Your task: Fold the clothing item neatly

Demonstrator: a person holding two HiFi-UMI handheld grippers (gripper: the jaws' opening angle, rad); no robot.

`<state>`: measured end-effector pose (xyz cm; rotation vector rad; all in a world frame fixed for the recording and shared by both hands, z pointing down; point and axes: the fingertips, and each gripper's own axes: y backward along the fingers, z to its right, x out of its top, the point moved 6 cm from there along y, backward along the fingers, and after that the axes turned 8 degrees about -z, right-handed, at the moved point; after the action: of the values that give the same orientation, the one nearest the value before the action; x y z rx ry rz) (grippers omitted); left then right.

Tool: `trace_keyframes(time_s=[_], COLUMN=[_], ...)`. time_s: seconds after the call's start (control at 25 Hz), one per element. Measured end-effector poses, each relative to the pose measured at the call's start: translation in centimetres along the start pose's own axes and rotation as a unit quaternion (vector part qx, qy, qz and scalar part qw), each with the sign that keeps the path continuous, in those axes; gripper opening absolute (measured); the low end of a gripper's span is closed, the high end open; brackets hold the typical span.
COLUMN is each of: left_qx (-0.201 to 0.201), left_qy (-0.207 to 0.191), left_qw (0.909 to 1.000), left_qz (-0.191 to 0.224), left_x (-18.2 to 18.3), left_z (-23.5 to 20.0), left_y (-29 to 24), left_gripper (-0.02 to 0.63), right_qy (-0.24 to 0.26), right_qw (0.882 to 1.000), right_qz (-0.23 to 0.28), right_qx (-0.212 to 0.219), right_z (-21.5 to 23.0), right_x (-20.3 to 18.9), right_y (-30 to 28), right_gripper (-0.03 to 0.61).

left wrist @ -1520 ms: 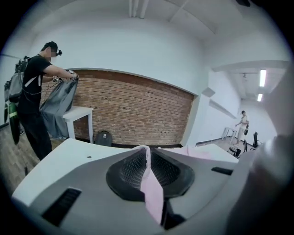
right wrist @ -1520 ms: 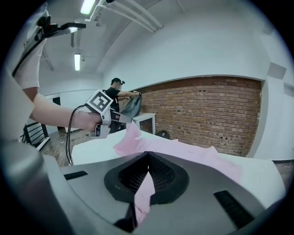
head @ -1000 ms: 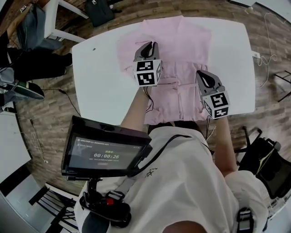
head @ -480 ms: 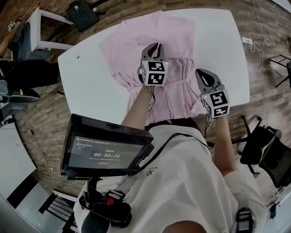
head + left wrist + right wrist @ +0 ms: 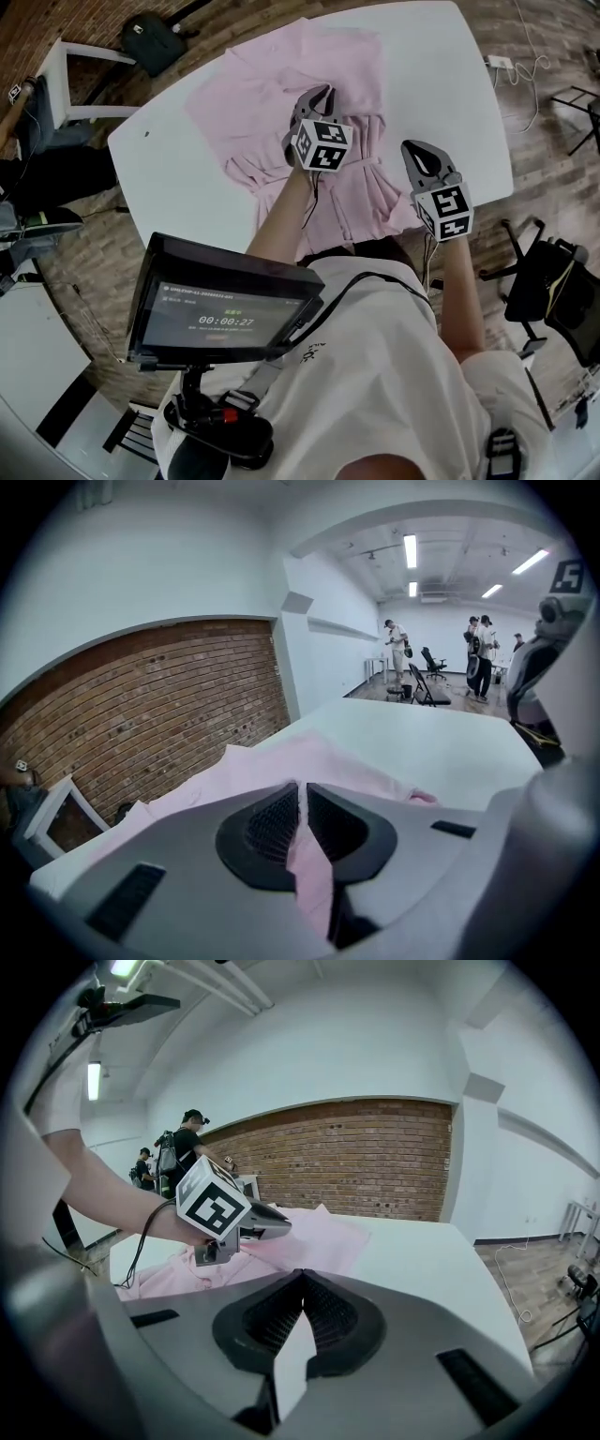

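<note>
The pink garment (image 5: 267,103) lay spread on the white table (image 5: 450,84). Its long axis ran from the near edge at your body away toward the far left corner, so most of the cloth lay ahead of and to the left of both tools. Your left gripper (image 5: 317,94) sat over the middle of the garment, near the gathered waist, with its jaws clamped on a ridge of pink cloth (the left gripper view showed the fabric pinched between the pads). Your right gripper (image 5: 417,150) was closed at the garment's right-hand edge. A pale sliver showed below its pads, and whether that was cloth or table could not be told. The left hand was therefore nearer the bulk, and any fold probably had to travel along that axis. A dark bag (image 5: 150,37), a white chair (image 5: 89,52) and a black chair (image 5: 553,291) stood on the floor, well apart from the work.
</note>
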<state>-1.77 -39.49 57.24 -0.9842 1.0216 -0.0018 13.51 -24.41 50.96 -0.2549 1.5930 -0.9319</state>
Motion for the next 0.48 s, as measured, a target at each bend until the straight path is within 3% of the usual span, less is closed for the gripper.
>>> trace_keyframes(time_s=[0.24,0.48], left_qx=[-0.048,-0.109], left_qy=[-0.079,-0.110], left_qw=[0.9952,0.9876], left_qz=[-0.033,-0.026], left_x=[-0.8,-0.7], left_z=[3.6,6.5], left_y=[-1.6,-2.9], left_gripper=[0.046,0.176], right_qy=[-0.009,-0.014], right_qw=[1.000,1.000], right_qz=[-0.003,-0.008], right_qx=[-0.010,-0.012], right_z=[0.6,1.1], right_x=[-1.3,-2.0], right_y=[0.9,0.8], right_gripper=[0.005,0.005])
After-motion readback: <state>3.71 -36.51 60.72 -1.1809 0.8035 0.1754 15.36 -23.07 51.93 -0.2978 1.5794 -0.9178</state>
